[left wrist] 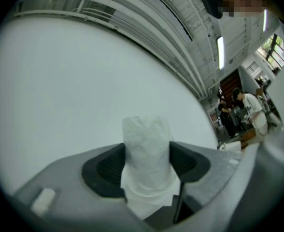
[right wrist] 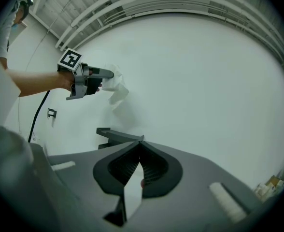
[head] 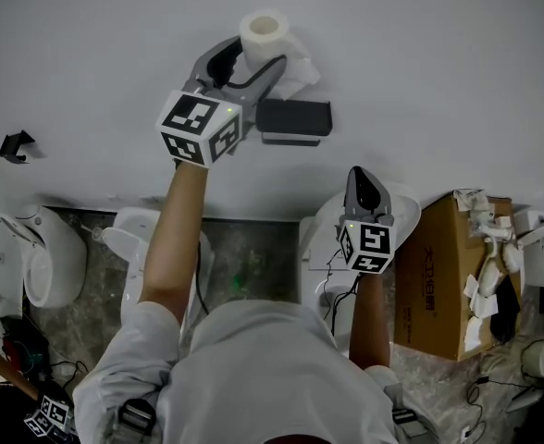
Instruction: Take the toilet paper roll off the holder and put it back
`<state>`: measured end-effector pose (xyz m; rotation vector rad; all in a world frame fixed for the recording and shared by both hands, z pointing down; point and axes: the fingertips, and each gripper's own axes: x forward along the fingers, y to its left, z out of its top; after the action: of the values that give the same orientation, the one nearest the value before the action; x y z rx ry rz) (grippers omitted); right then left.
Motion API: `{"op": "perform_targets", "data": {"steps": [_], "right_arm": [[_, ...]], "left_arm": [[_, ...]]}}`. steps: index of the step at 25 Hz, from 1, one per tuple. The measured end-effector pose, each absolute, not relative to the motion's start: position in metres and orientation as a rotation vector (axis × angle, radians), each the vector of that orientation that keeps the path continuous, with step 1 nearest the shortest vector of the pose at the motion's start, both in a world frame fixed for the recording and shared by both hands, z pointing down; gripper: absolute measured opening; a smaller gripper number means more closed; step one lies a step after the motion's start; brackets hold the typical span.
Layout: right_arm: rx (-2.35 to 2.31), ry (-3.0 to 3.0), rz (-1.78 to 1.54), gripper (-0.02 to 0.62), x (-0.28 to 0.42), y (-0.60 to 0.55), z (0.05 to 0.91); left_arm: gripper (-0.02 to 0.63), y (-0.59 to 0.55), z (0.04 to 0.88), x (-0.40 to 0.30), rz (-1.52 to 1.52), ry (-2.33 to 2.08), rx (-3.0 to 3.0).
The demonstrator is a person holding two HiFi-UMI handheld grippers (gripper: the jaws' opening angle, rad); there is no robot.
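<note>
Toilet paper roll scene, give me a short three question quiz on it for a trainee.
1. Multiple choice: what does the left hand-held gripper grip? A) a sponge B) the toilet paper roll C) nothing
2. True or false: the right hand-held gripper has its jaws wide apart.
3. Fill in: in the head view the roll is off the black holder and sits ___ it in the picture.

Key: 1 B. 2 False, the jaws are together with nothing between them. 3 above.
</note>
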<state>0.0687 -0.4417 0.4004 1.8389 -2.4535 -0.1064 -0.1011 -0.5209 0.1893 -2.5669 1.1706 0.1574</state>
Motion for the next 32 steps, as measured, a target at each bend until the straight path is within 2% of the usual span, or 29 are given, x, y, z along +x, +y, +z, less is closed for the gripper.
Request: {"op": "perform_targets", "data": {"steps": [32], "right_arm": [[1.818,-2.425,-0.053,0.003,0.084,-0.471,0.422]], "left_arm": [[0.282,-0.571,0.331,-0.084,-0.046,1.285,-2.718]]}}
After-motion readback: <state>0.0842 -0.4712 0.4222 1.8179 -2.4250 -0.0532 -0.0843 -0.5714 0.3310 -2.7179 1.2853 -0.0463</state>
